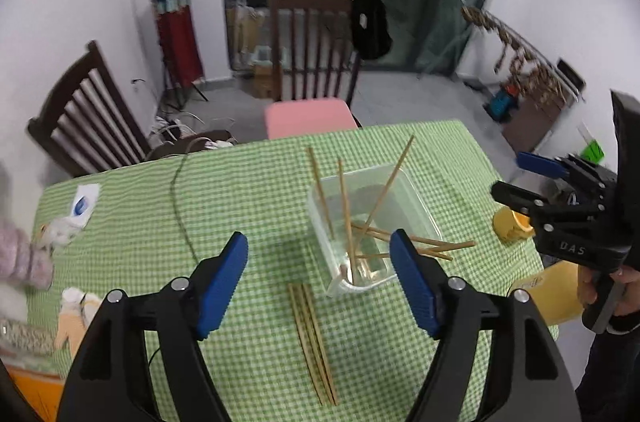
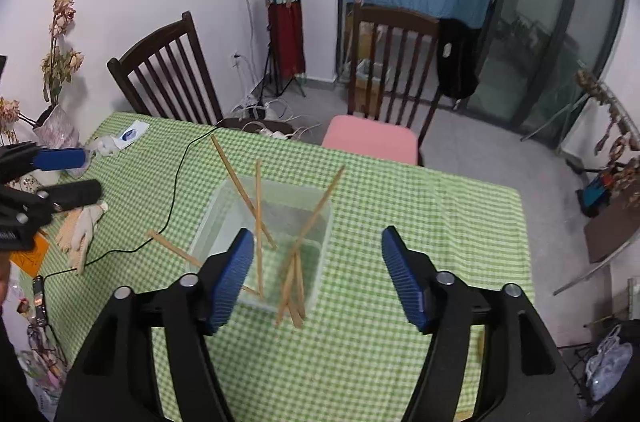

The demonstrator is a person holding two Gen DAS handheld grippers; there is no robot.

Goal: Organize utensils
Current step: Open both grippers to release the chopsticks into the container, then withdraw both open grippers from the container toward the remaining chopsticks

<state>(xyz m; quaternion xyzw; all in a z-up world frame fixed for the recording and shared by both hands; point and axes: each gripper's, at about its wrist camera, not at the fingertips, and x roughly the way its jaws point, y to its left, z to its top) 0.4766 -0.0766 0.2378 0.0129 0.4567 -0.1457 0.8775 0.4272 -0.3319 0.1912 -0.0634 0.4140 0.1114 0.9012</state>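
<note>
chopsticks (image 1: 314, 342) bundled beside the box (image 1: 416, 206) show only from the left.

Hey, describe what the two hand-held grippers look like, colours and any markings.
Both match: the left hand-held gripper and the right hand-held gripper have black plastic bodies, silver round pivot bolts and blue ribbed pads on the fingers. From the left wrist view, the right one's side bears pale lettering reading DAS.
</note>
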